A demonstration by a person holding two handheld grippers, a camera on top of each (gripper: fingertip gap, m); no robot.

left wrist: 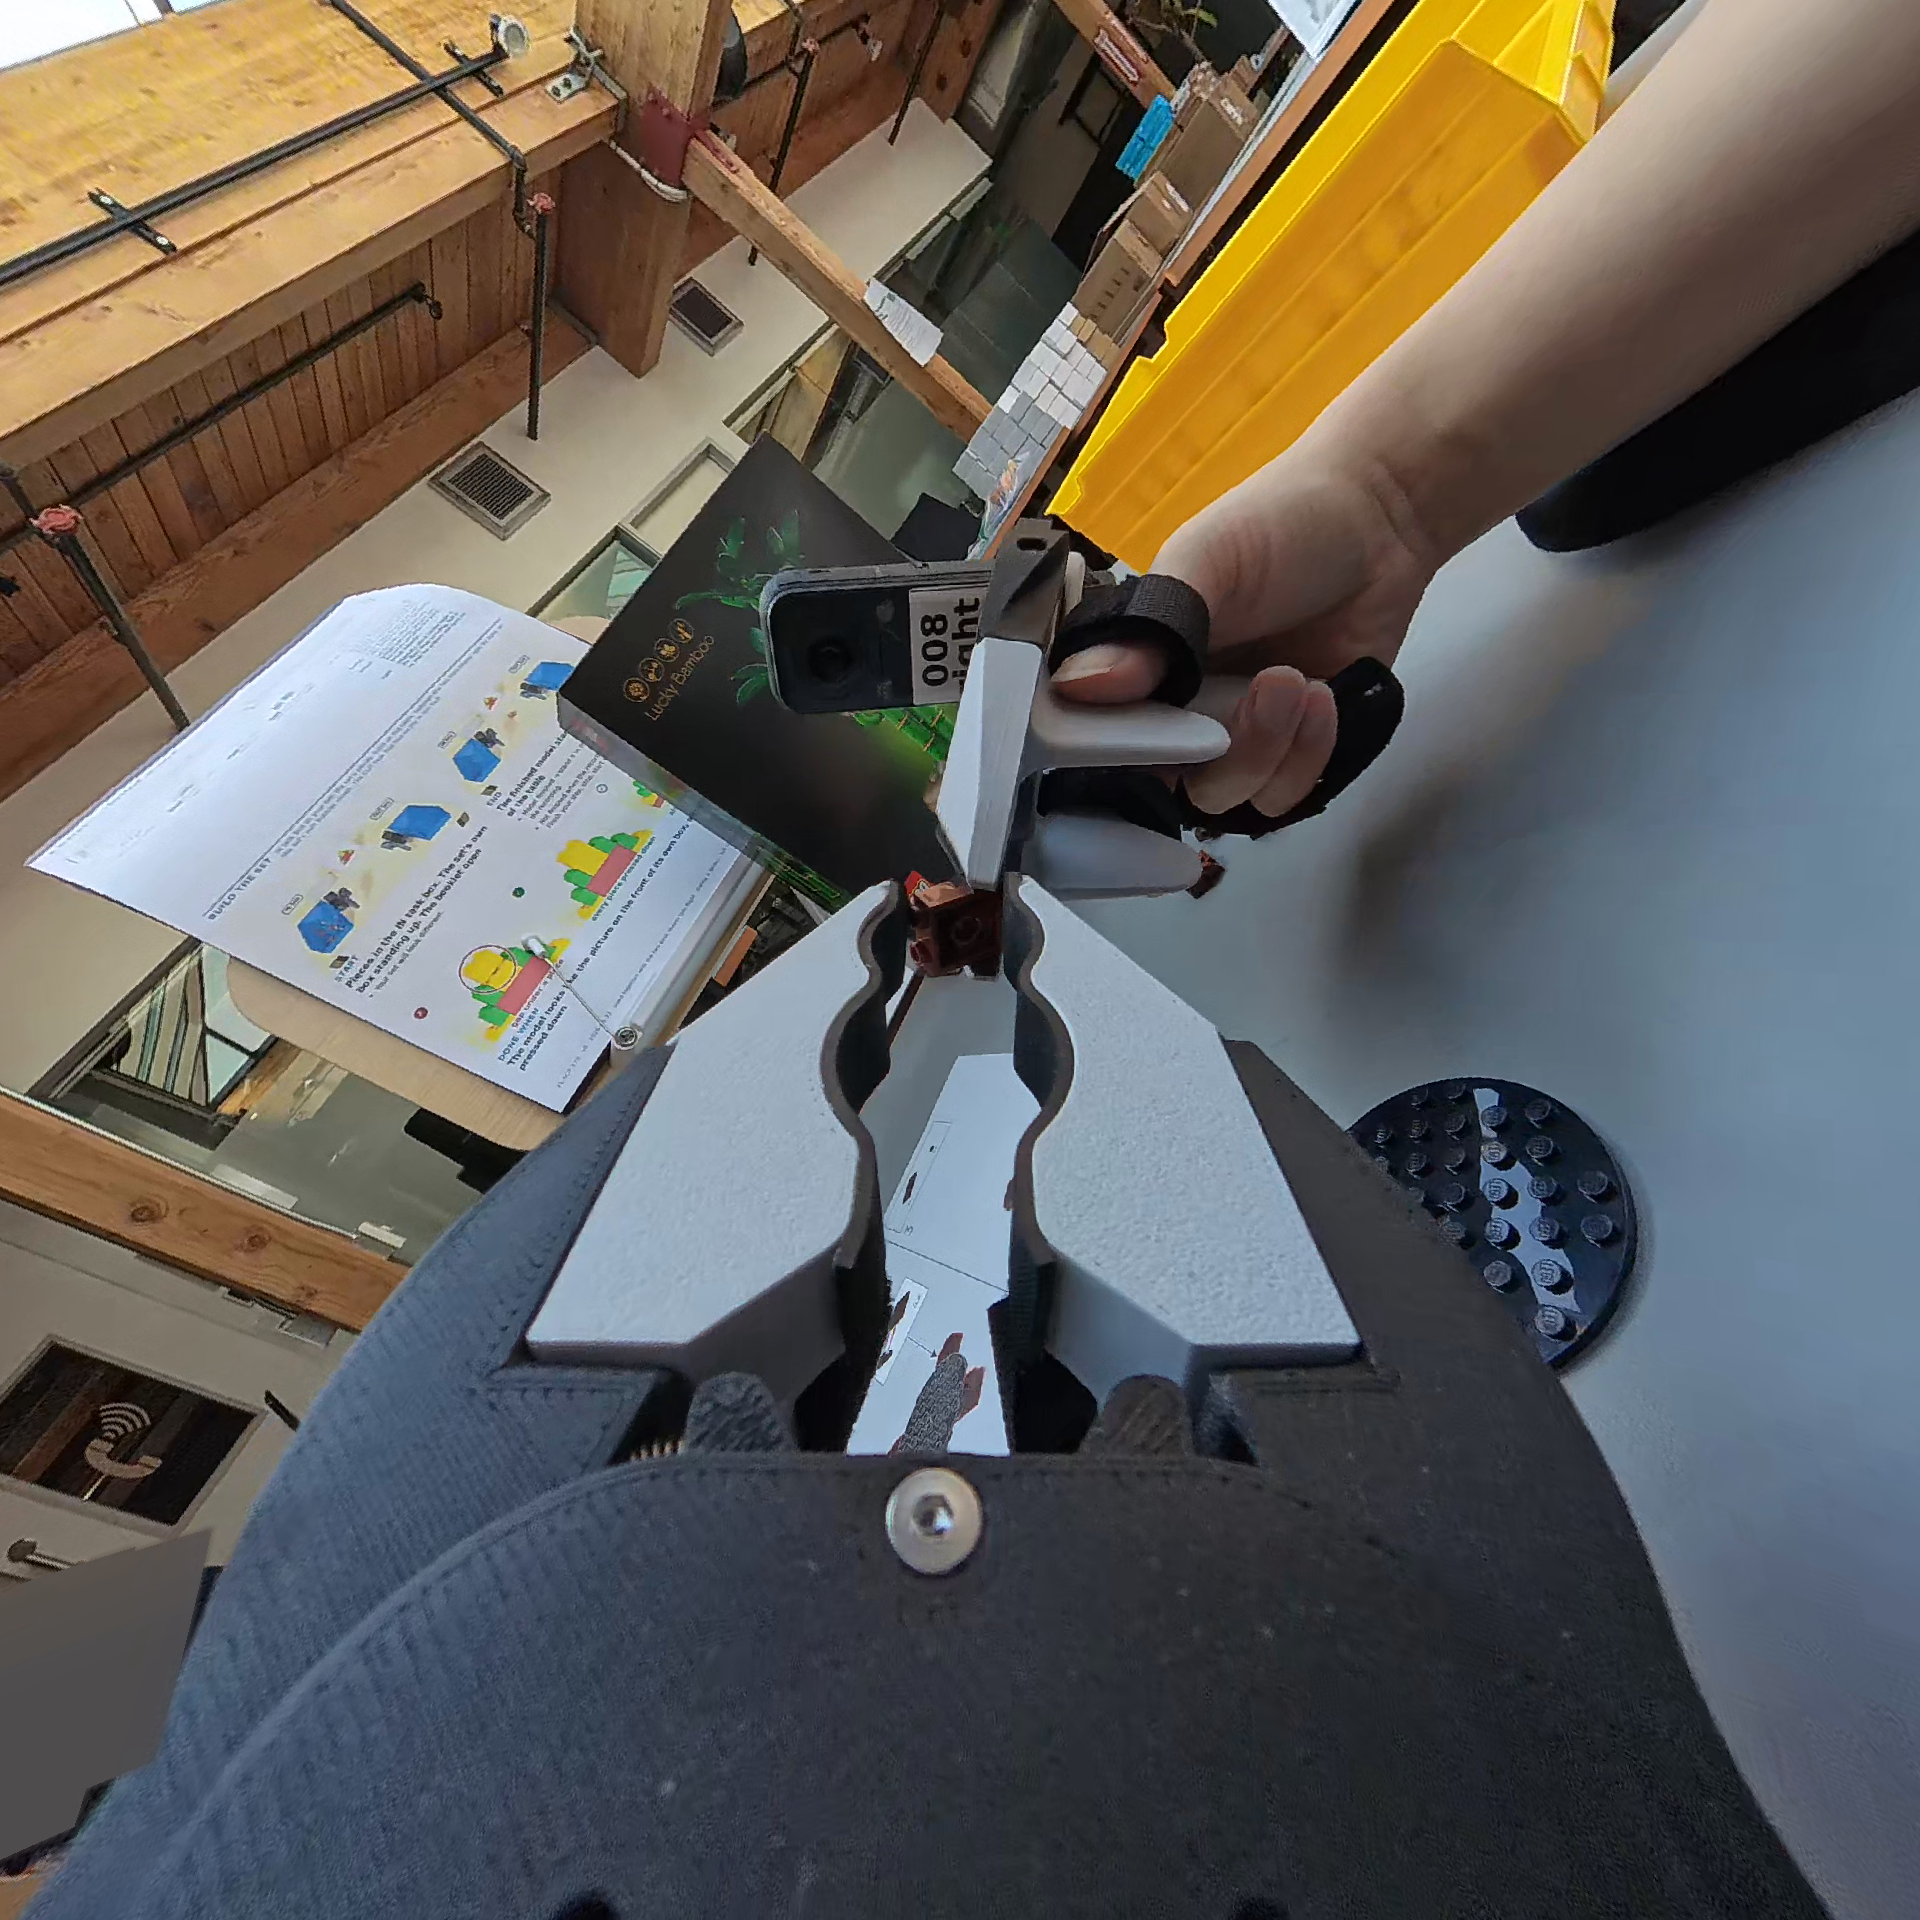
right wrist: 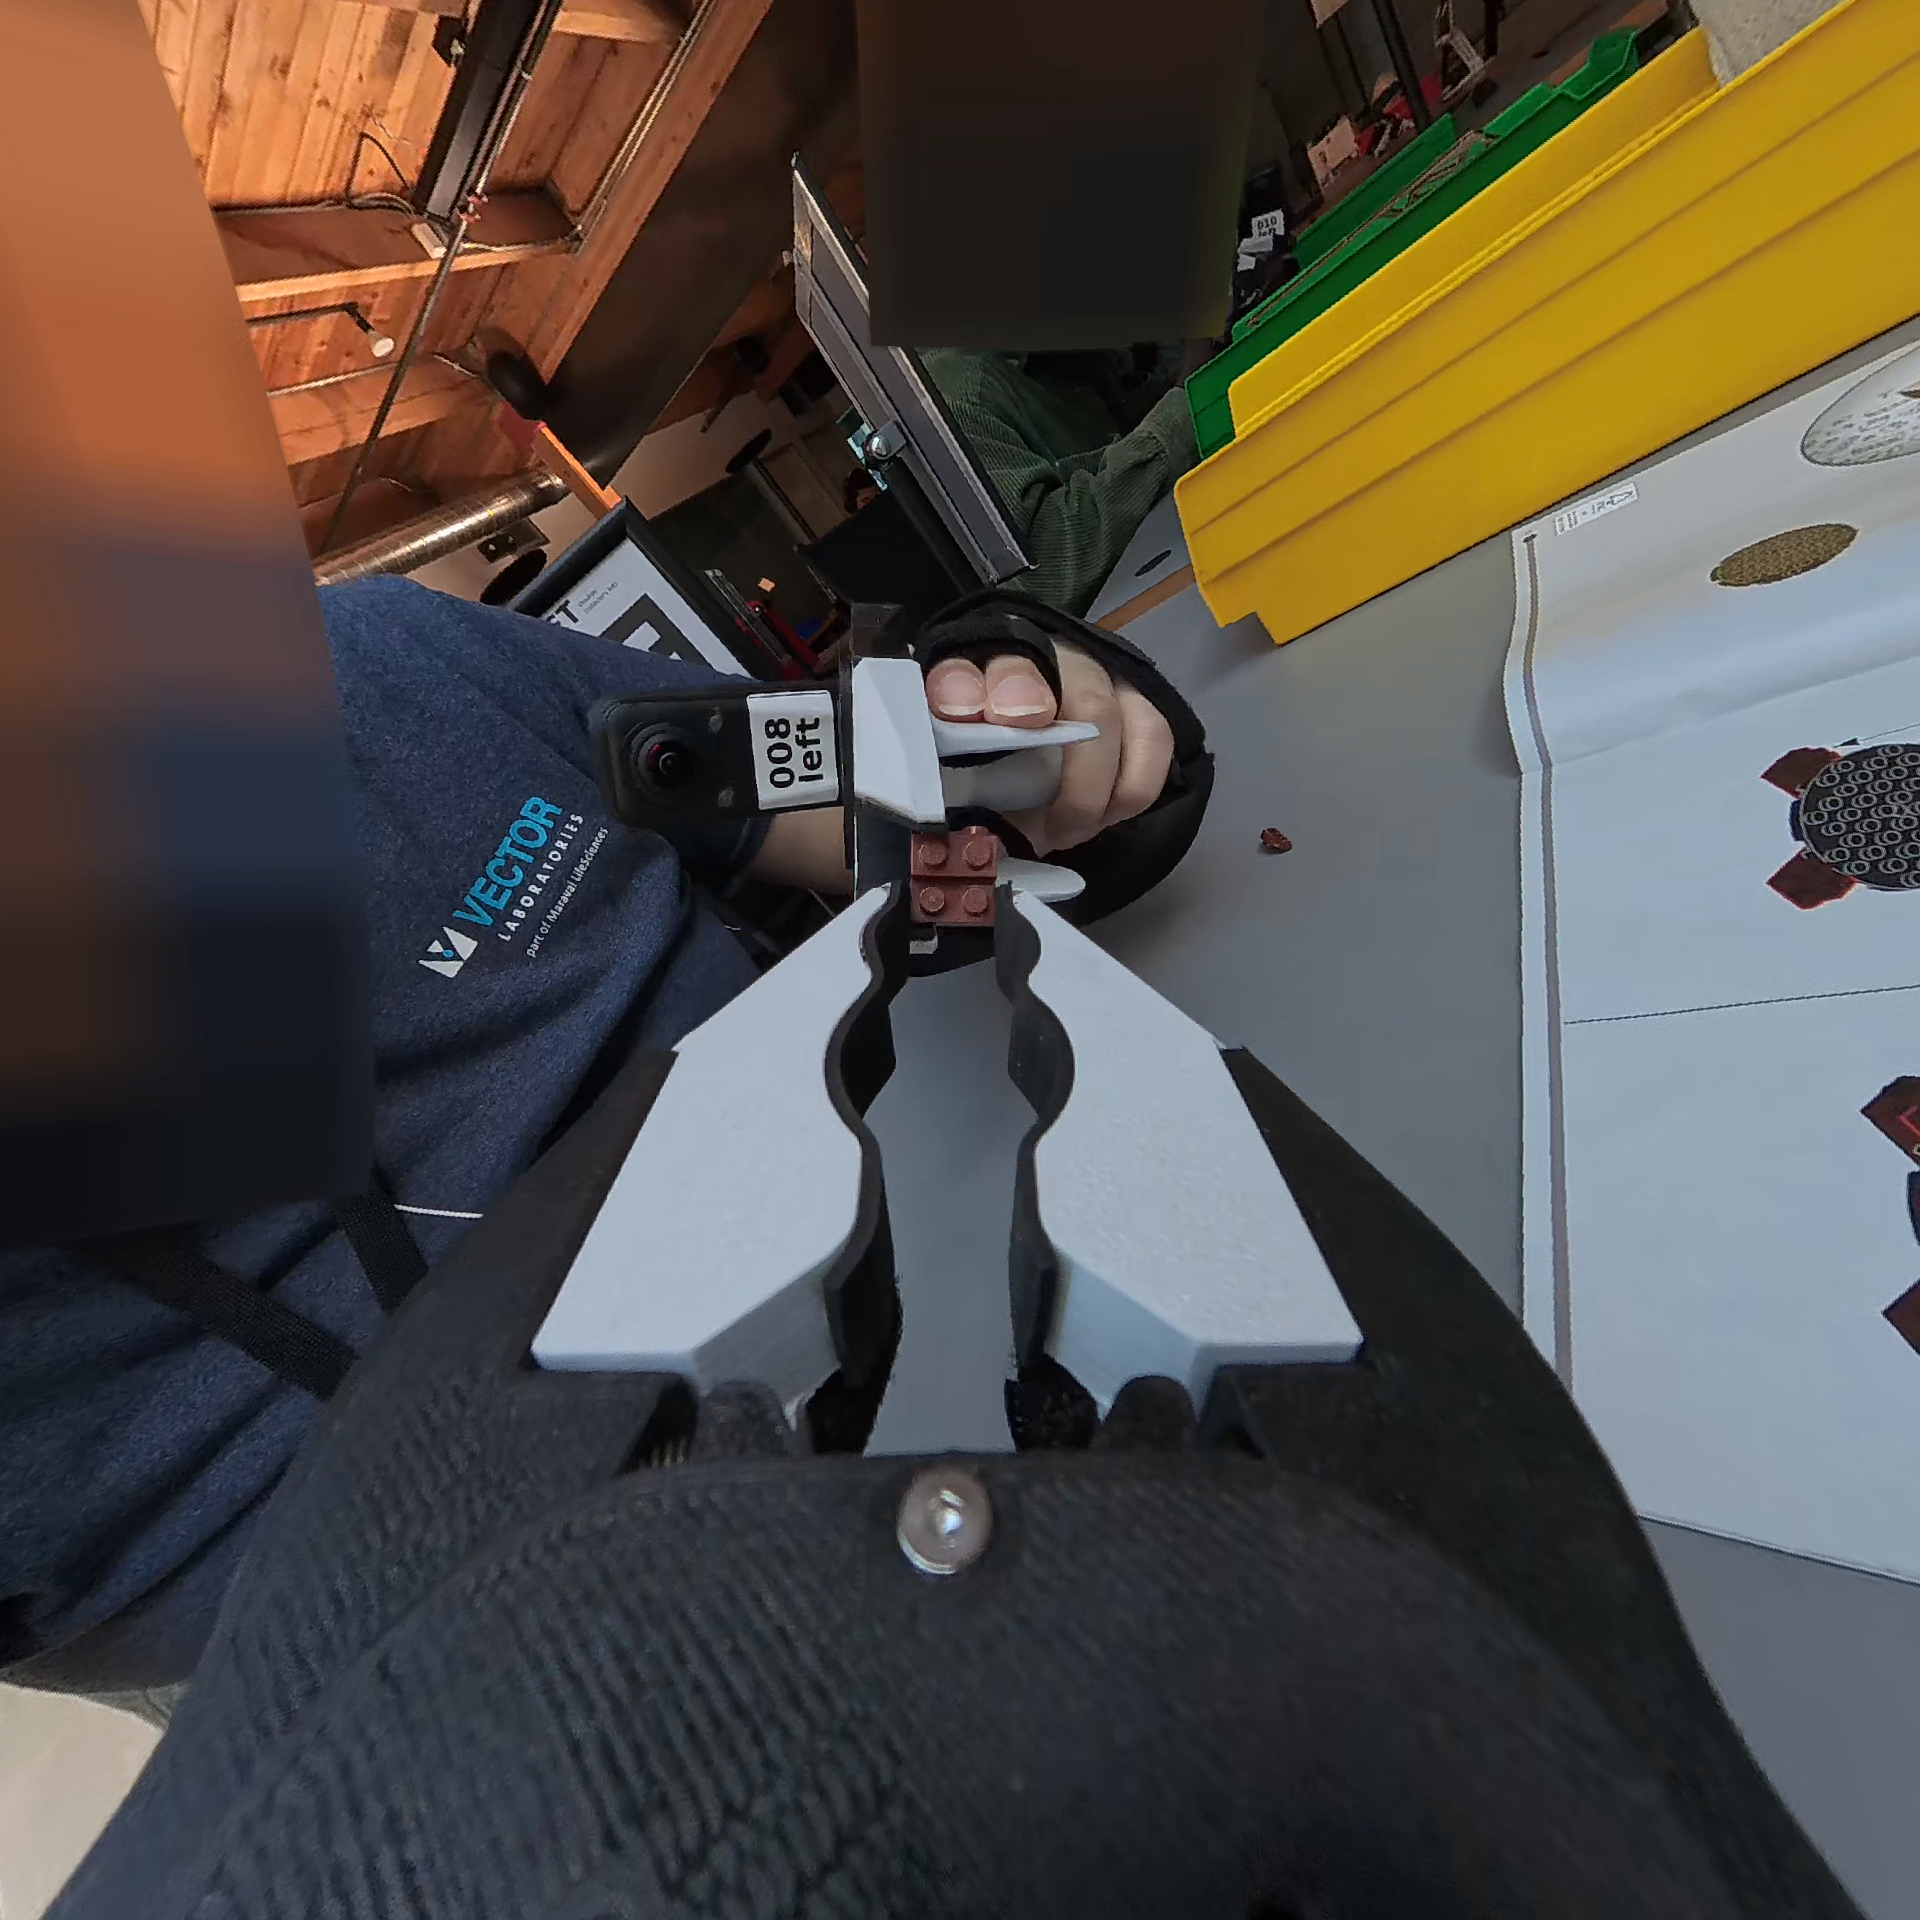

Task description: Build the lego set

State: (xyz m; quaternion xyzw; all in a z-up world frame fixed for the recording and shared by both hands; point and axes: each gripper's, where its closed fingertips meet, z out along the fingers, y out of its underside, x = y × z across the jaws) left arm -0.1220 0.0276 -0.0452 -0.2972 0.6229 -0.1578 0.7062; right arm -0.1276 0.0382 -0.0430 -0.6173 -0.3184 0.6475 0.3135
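Note:
Both grippers meet tip to tip above the grey table point(right wrist: 1351, 935). My left gripper point(left wrist: 951, 920) is shut on a small reddish-brown brick point(left wrist: 961, 932). My right gripper point(right wrist: 948, 906) is shut on a second brown brick point(right wrist: 951, 900), which touches the left gripper's brown brick point(right wrist: 951, 854) just beyond it. The right gripper point(left wrist: 987, 862) shows in the left wrist view pointing down onto the brick; the left gripper point(right wrist: 914, 831) shows in the right wrist view. A round black studded plate point(left wrist: 1496, 1216) lies on the table to the right.
An open instruction booklet point(right wrist: 1714, 1091) lies on the table, also below my left gripper point(left wrist: 951, 1195). A tiny brown piece point(right wrist: 1275, 840) lies loose. A black set box point(left wrist: 748, 717) and a printed sheet point(left wrist: 395, 831) stand behind. Yellow bins point(right wrist: 1507, 364) line the far edge.

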